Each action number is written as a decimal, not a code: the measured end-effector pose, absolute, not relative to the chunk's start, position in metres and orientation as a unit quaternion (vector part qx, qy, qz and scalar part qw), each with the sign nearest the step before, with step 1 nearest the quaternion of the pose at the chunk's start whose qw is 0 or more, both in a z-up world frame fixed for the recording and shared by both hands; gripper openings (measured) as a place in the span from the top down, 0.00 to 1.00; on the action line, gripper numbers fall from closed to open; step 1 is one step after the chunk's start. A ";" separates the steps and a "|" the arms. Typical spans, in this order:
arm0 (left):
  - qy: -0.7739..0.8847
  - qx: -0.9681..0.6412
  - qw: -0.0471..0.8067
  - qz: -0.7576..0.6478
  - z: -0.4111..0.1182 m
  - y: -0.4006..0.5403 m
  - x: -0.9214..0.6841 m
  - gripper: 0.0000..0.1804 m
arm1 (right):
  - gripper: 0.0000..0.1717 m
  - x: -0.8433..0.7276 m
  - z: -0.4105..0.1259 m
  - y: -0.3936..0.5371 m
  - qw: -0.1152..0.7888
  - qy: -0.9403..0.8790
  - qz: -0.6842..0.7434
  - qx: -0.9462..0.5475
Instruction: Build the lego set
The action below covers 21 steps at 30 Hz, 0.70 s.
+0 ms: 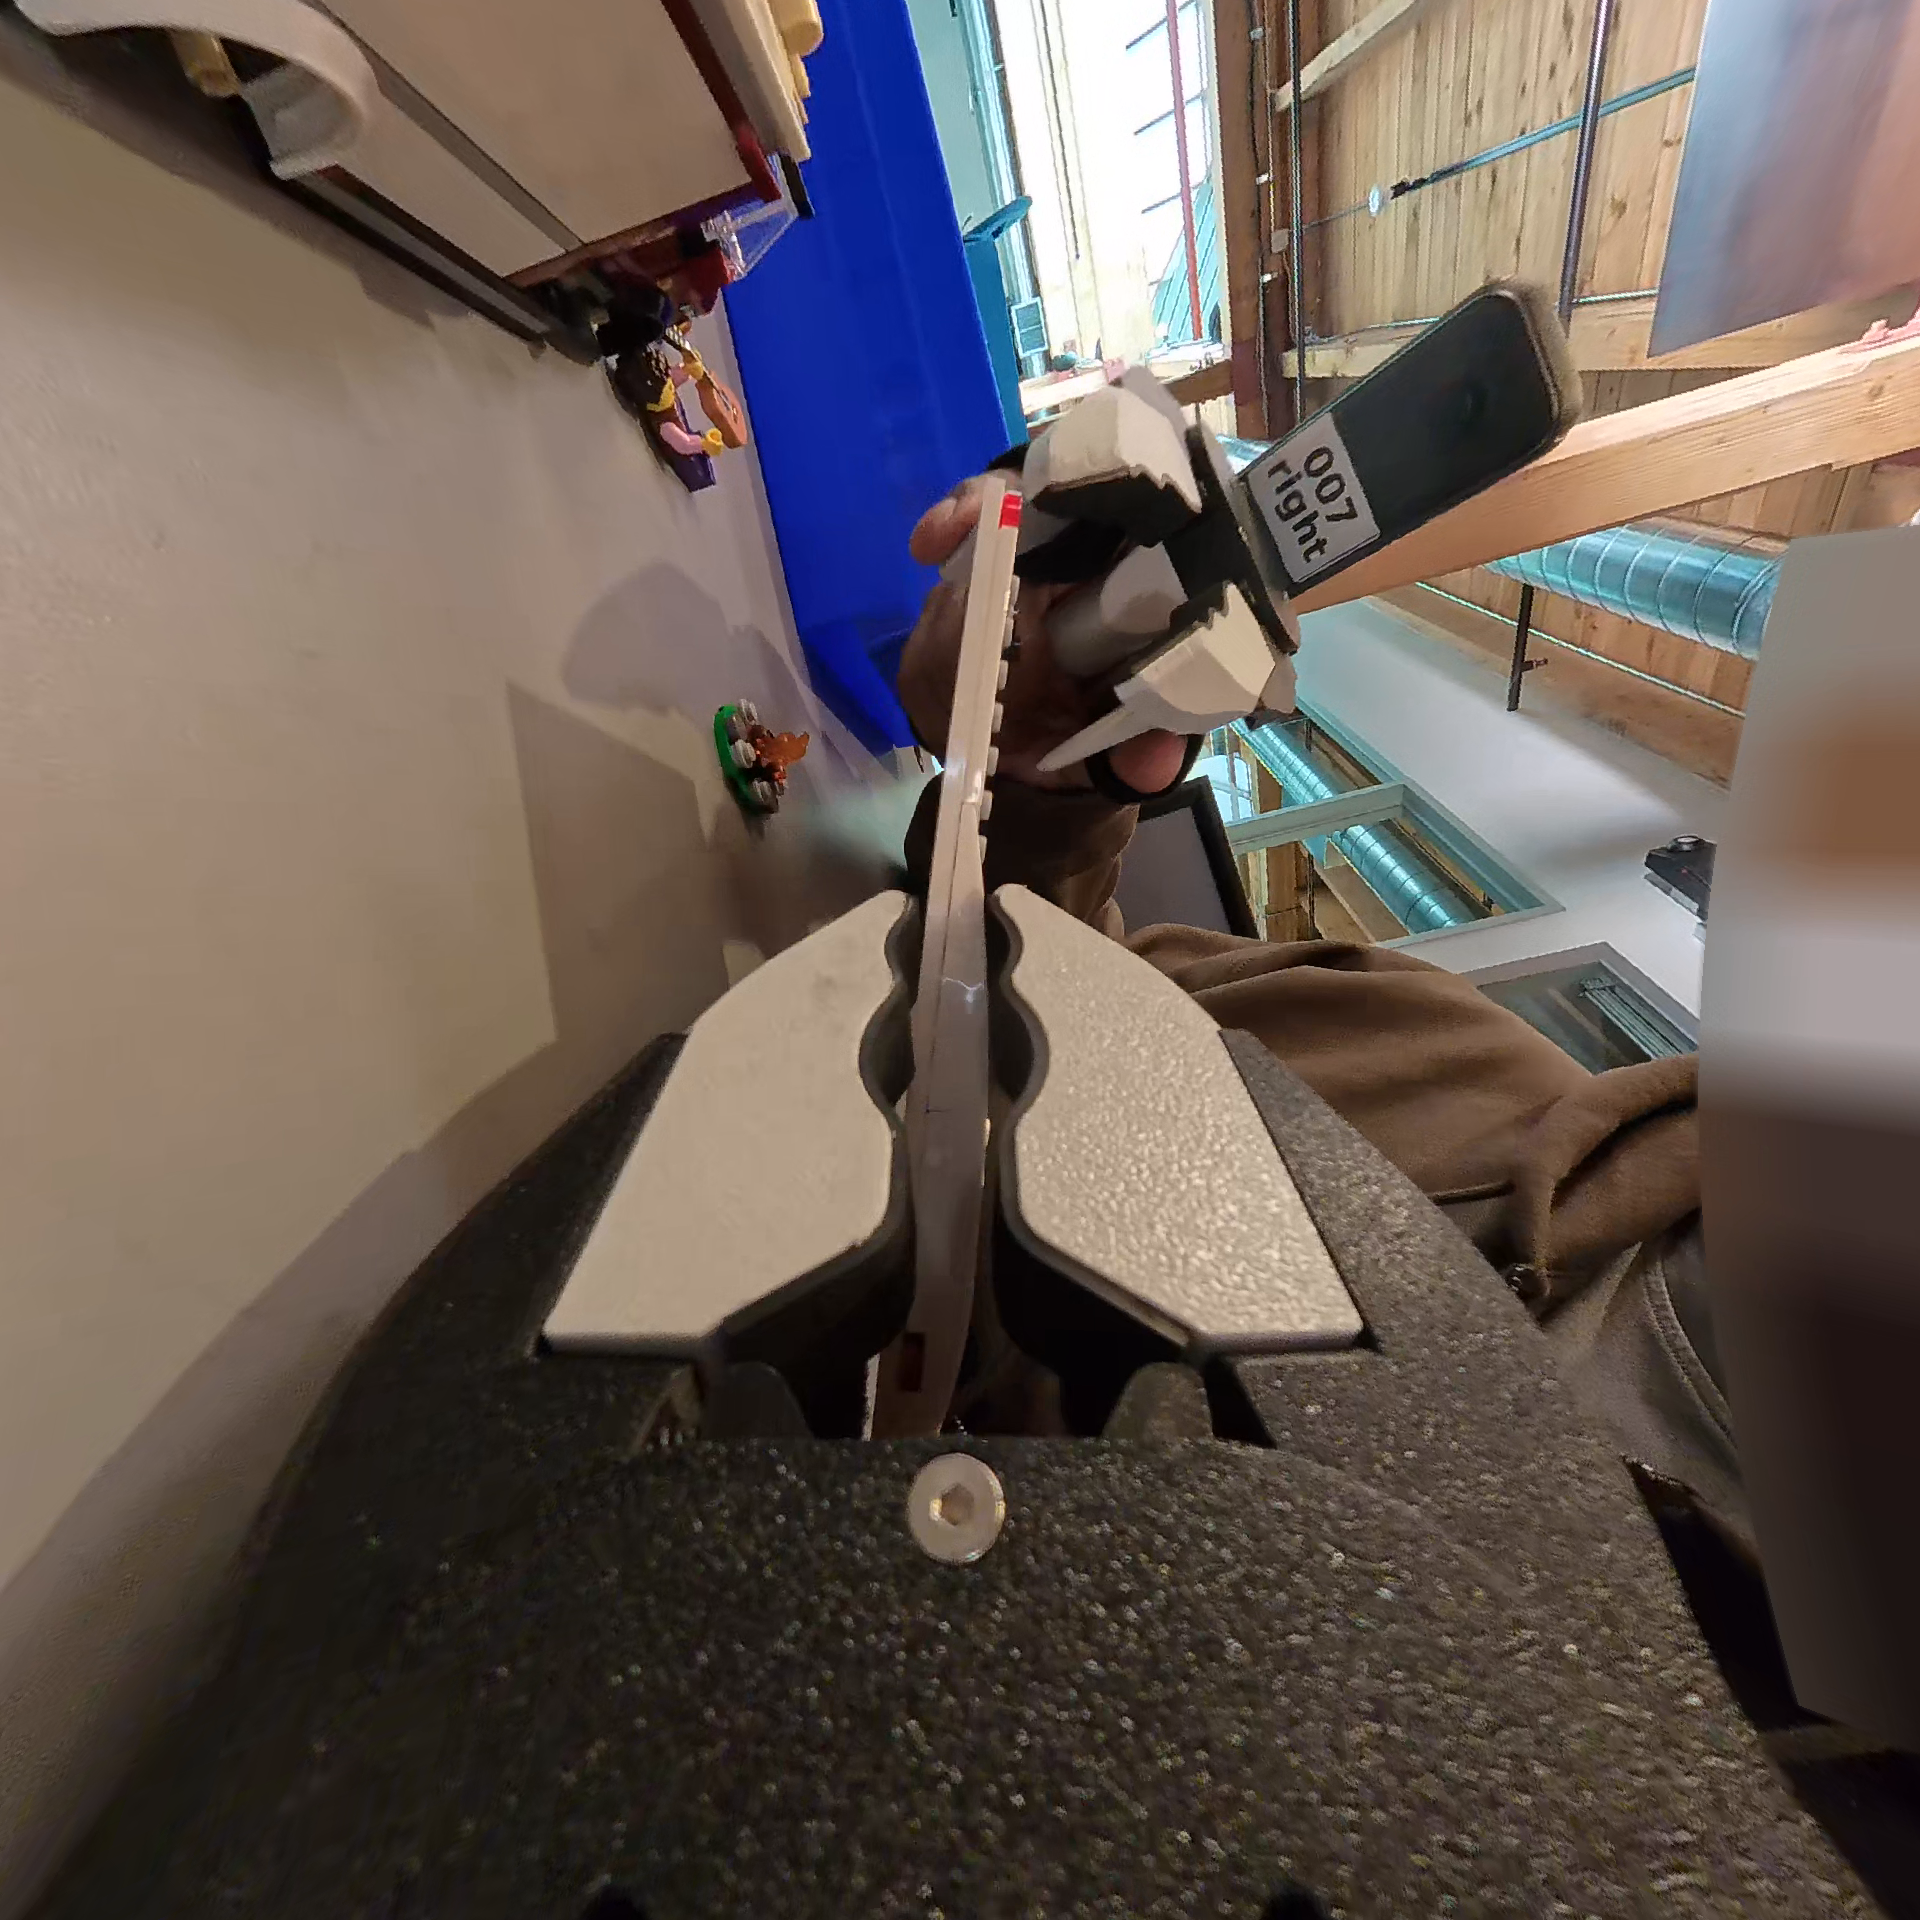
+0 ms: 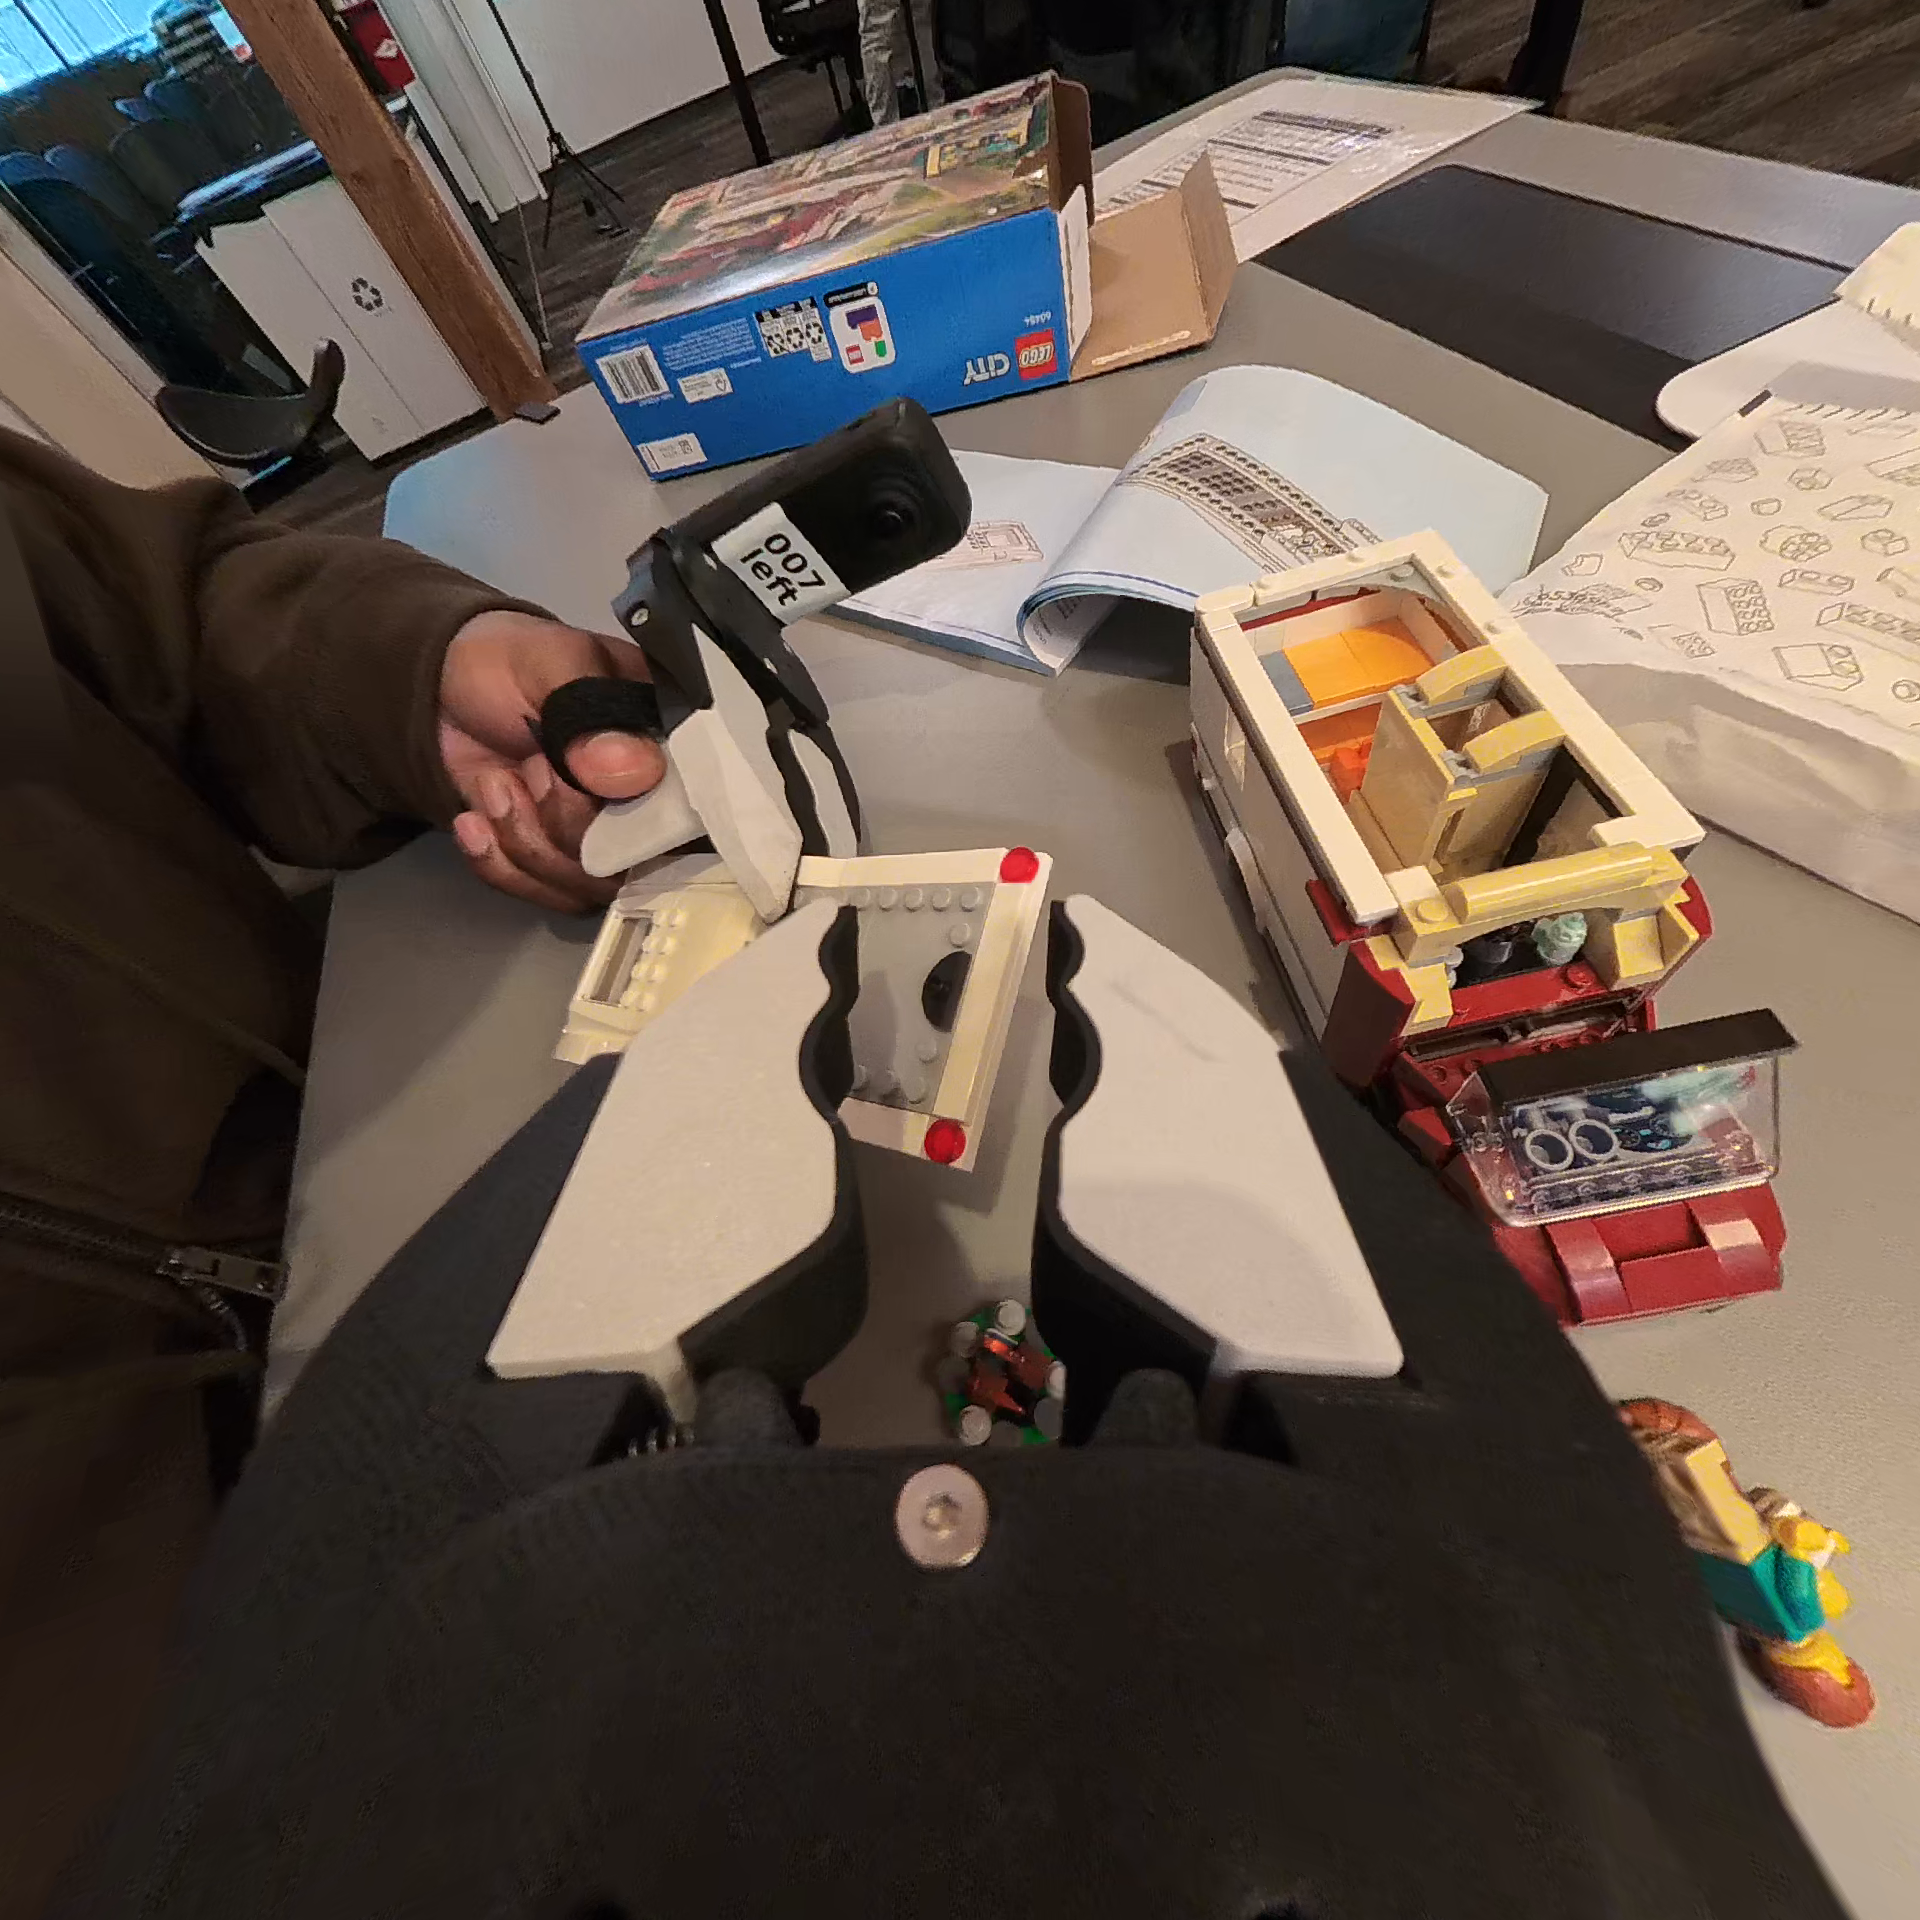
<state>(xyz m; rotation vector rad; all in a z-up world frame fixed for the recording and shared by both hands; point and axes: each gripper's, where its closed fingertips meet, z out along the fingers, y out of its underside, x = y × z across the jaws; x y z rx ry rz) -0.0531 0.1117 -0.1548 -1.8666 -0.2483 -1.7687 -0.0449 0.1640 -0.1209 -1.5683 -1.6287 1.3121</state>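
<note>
My left gripper (image 1: 951, 914) is shut on a flat brick-built roof panel (image 1: 977, 675), seen edge-on and running away between the pads. In the right wrist view the panel (image 2: 914, 997) is cream-edged with a grey studded face and red round studs at two corners. The left gripper (image 2: 774, 883) pinches its far edge and holds it above the table (image 2: 987, 748). My right gripper (image 2: 945, 920) is open, with the panel's near end between its pads and a gap at the right pad. It also shows in the left wrist view (image 1: 1039, 613), open beside the panel.
A roofless red and cream brick van (image 2: 1455, 831) stands to the right. A blue box (image 2: 831, 343), an open booklet (image 2: 1195, 520) and a printed paper bag (image 2: 1766, 582) lie behind. A small green campfire build (image 2: 1003, 1371) and a minifigure (image 2: 1756, 1558) sit near me. About 7 centimeters separates my left fingertips from my right.
</note>
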 end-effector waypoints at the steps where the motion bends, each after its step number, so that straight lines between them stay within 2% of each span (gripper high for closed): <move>1: -0.094 -0.694 0.275 -0.658 -0.155 0.112 -0.054 0.94 | 0.80 -0.043 -0.121 0.163 0.255 -0.596 0.488 -0.585; 7: -0.093 -0.696 0.278 -0.655 -0.155 0.112 -0.054 0.94 | 0.82 -0.001 -0.133 0.152 0.246 -0.589 0.461 -0.616; 15: -0.091 -0.682 0.275 -0.672 -0.151 0.108 -0.055 0.94 | 0.82 0.074 -0.184 0.119 0.184 -0.621 0.378 -0.661; 21: -0.073 -0.688 0.273 -0.668 -0.151 0.104 -0.050 0.94 | 0.83 0.075 -0.204 0.094 0.186 -0.668 0.321 -0.645</move>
